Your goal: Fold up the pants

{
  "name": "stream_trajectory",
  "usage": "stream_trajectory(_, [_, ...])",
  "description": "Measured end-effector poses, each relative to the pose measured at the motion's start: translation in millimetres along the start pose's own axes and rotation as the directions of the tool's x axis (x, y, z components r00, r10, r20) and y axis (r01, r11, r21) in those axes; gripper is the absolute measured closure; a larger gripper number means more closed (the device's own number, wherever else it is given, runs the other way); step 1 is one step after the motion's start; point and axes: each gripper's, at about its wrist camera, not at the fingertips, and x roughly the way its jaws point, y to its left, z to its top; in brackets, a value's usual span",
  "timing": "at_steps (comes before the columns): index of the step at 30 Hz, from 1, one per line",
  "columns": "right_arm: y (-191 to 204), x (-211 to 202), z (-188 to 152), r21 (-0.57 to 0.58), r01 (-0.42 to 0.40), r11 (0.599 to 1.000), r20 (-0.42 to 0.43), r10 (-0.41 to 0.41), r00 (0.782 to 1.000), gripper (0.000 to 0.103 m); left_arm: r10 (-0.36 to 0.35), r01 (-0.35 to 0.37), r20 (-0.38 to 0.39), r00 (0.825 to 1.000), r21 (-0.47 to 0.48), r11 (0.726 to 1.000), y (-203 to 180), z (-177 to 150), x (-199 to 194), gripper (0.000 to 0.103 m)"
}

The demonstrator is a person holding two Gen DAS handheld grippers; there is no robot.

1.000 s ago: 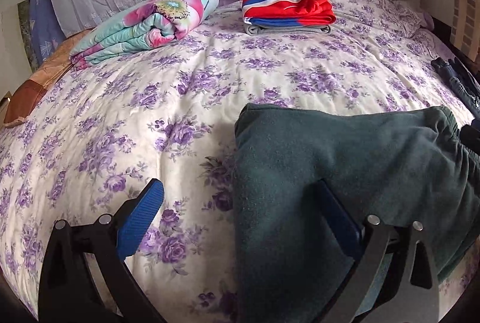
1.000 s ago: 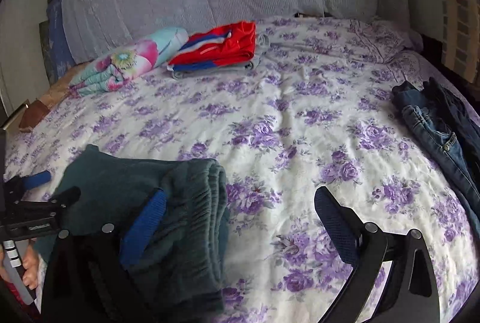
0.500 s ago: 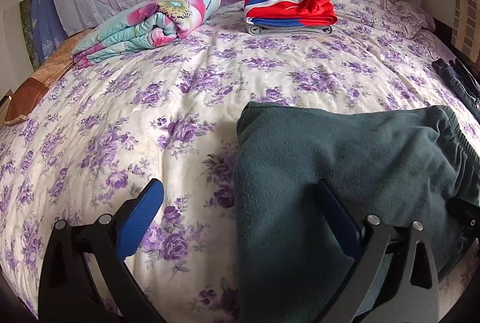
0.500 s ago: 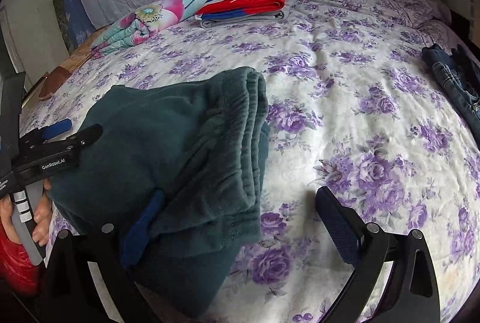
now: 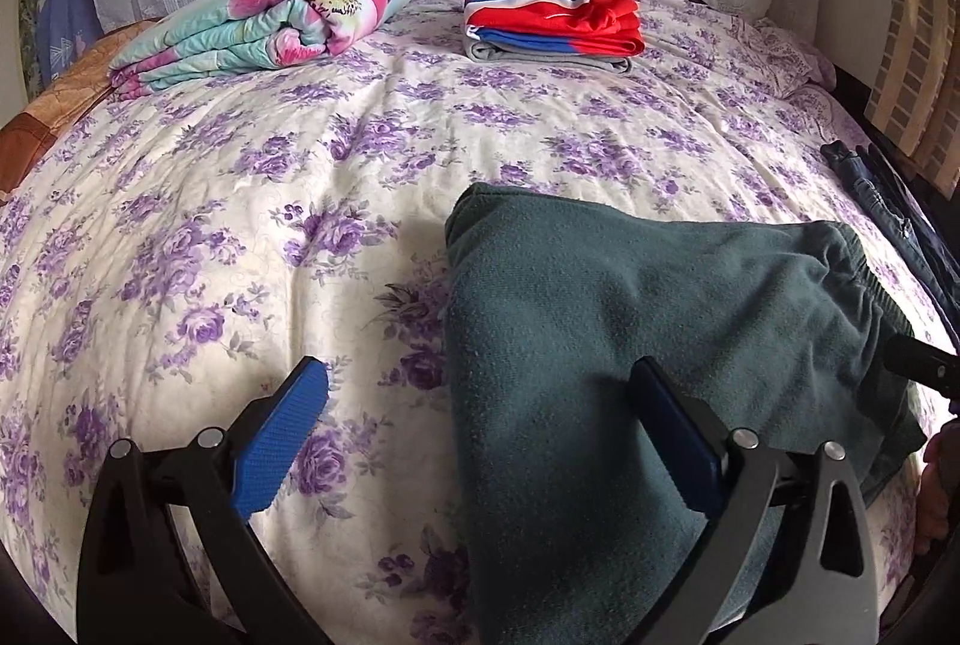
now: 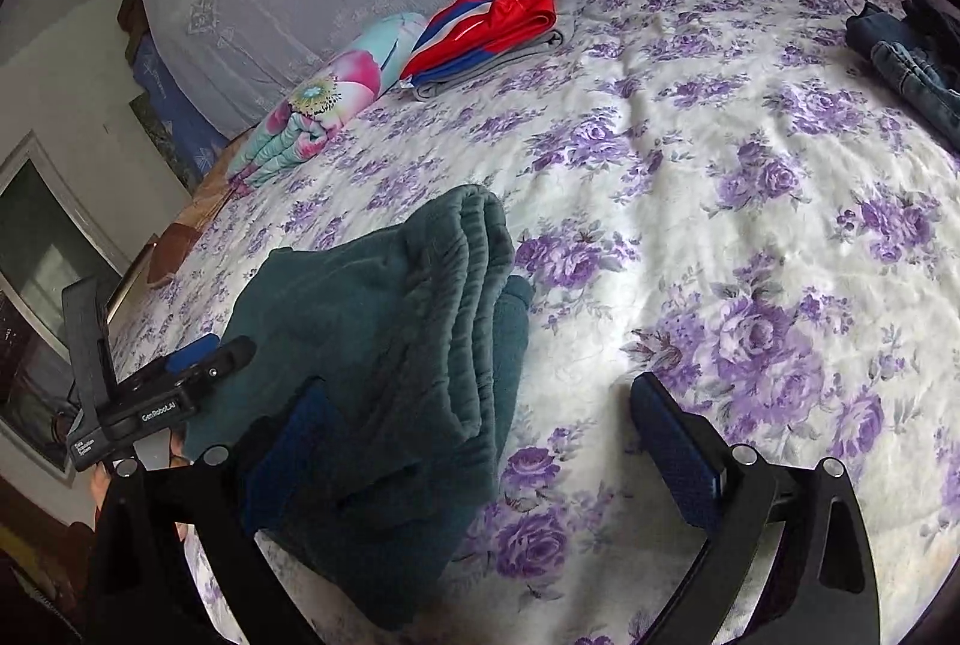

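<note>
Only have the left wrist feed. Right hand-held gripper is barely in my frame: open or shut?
Observer: Open. The right hand-held gripper has its jaws wide apart, one finger over the green pants, the other over the bare bedspread.
Operator: Waistband end tidy?
Observer: The right wrist view shows its layers stacked, with the ribbed edges roughly aligned.
Operator: Dark thing at my right edge?
Observer: Blue jeans, crumpled and unfolded, lying apart from the pants.
</note>
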Motion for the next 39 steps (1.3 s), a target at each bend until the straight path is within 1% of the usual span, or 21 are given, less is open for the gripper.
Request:
stream_trajectory(4, [1.5, 16.5, 16.4, -0.012, 0.012, 1.000, -0.046, -0.013, 0.999, 0.003, 0.006, -0.006, 0.000, 1.000, 0.046, 0.999, -9.4, -2.3, -1.4, 0.005])
stream_trajectory(7, [1.3, 24.7, 20.7, -0.020, 0.012, 1.000, -0.035, -0.012, 0.999, 0.003, -0.003, 0.003, -0.009, 1.000, 0.075, 0.997, -14.6, -4.1, -0.9, 0.005])
stream_trajectory(10, [5.2, 23.8, 16.3, -0.053, 0.011, 0.999, -0.022, -0.012, 1.000, 0.004, -0.020, 0.022, -0.025, 0.999, 0.076, 0.997, -14.9, -4.1, 1.7, 0.005])
stream_trajectory(12, [7.5, 23.0, 14.4, -0.068, 0.014, 0.998, -0.022, -0.015, 1.000, 0.008, -0.047, 0.050, -0.036, 0.998, 0.065, 0.997, -13.4, -4.0, 2.9, 0.008])
stream_trajectory(14, [9.4, 23.0, 14.1, -0.078, 0.010, 0.997, -0.025, -0.012, 1.000, 0.012, -0.091, 0.094, -0.045, 0.995, 0.067, 0.993, -13.9, -5.6, 3.0, 0.022])
stream_trajectory(15, [10.5, 23.0, 14.0, -0.084, 0.012, 0.996, -0.026, -0.014, 1.000, 0.015, -0.098, 0.101, -0.041, 0.994, 0.072, 0.992, -15.0, -6.4, 1.8, 0.023])
stream_trajectory(16, [12.0, 22.6, 13.7, -0.090, 0.008, 0.996, -0.024, -0.010, 1.000, 0.021, -0.097, 0.100, -0.034, 0.995, 0.080, 0.992, -16.9, -7.3, 0.2, 0.027])
stream_trajectory(17, [14.0, 22.6, 12.8, -0.096, -0.009, 0.995, -0.026, 0.007, 1.000, 0.028, -0.099, 0.101, -0.028, 0.995, 0.091, 0.991, -19.2, -8.1, -1.1, 0.034])
stream_trajectory(18, [16.1, 22.9, 11.9, -0.099, -0.010, 0.995, -0.029, 0.007, 1.000, 0.038, -0.105, 0.107, -0.022, 0.994, 0.106, 0.989, -22.3, -9.0, -2.8, 0.037])
stream_trajectory(19, [18.9, 22.2, 11.2, -0.110, 0.002, 0.994, -0.019, -0.004, 1.000, 0.042, -0.107, 0.108, -0.014, 0.994, 0.119, 0.987, -25.1, -9.7, -4.6, 0.045])
stream_trajectory(20, [21.6, 21.6, 10.7, -0.123, -0.003, 0.992, -0.014, 0.001, 1.000, 0.047, -0.110, 0.110, -0.008, 0.994, 0.131, 0.985, -27.5, -10.1, -6.0, 0.055])
stream_trajectory(21, [23.3, 20.7, 10.8, -0.127, -0.026, 0.992, -0.014, 0.024, 1.000, 0.064, -0.103, 0.102, 0.003, 0.995, 0.139, 0.985, -29.4, -10.3, -7.8, 0.059])
stream_trajectory(22, [24.3, 18.1, 11.5, -0.123, -0.029, 0.992, -0.004, 0.029, 1.000, 0.071, -0.086, 0.083, 0.018, 0.996, 0.142, 0.986, -30.0, -9.9, -9.9, 0.068])
stream_trajectory(23, [25.8, 14.7, 12.2, -0.123, -0.027, 0.992, 0.011, 0.029, 1.000, 0.073, -0.078, 0.073, 0.030, 0.997, 0.141, 0.987, -30.0, -8.8, -12.3, 0.073])
stream_trajectory(25, [28.8, 8.9, 15.1, -0.131, -0.023, 0.991, 0.030, 0.027, 0.999, 0.078, -0.084, 0.078, 0.045, 0.995, 0.129, 0.989, -27.5, -4.7, -16.7, 0.085])
stream_trajectory(27, [32.3, 3.4, 22.1, -0.142, -0.034, 0.989, 0.035, 0.039, 0.999, 0.078, -0.105, 0.098, 0.051, 0.993, 0.124, 0.987, -26.1, 3.0, -20.7, 0.088])
stream_trajectory(30, [39.7, -3.9, 45.3, -0.163, -0.056, 0.985, 0.044, 0.064, 0.997, 0.079, -0.121, 0.111, 0.061, 0.991, 0.152, 0.982, -29.8, 25.6, -23.4, 0.090])
stream_trajectory(32, [48.9, -4.5, 67.6, -0.196, -0.035, 0.980, 0.067, 0.049, 0.997, 0.079, -0.121, 0.106, 0.078, 0.990, 0.175, 0.979, -34.4, 49.6, -22.4, 0.090])
stream_trajectory(34, [58.3, -2.1, 94.5, -0.237, 0.009, 0.972, 0.111, 0.018, 0.994, 0.079, -0.091, 0.069, 0.106, 0.990, 0.194, 0.979, -38.4, 81.6, -15.4, 0.090])
stream_trajectory(36, [62.4, 5.6, 127.3, -0.248, 0.033, 0.968, 0.144, 0.003, 0.990, 0.079, -0.043, 0.011, 0.145, 0.988, 0.209, 0.978, -41.2, 119.4, -2.9, 0.090])
stream_trajectory(39, [68.8, 21.7, 189.3, -0.264, 0.074, 0.962, 0.219, -0.014, 0.976, 0.079, 0.032, -0.075, 0.209, 0.977, 0.203, 0.976, -42.1, 184.7, 18.4, 0.090])
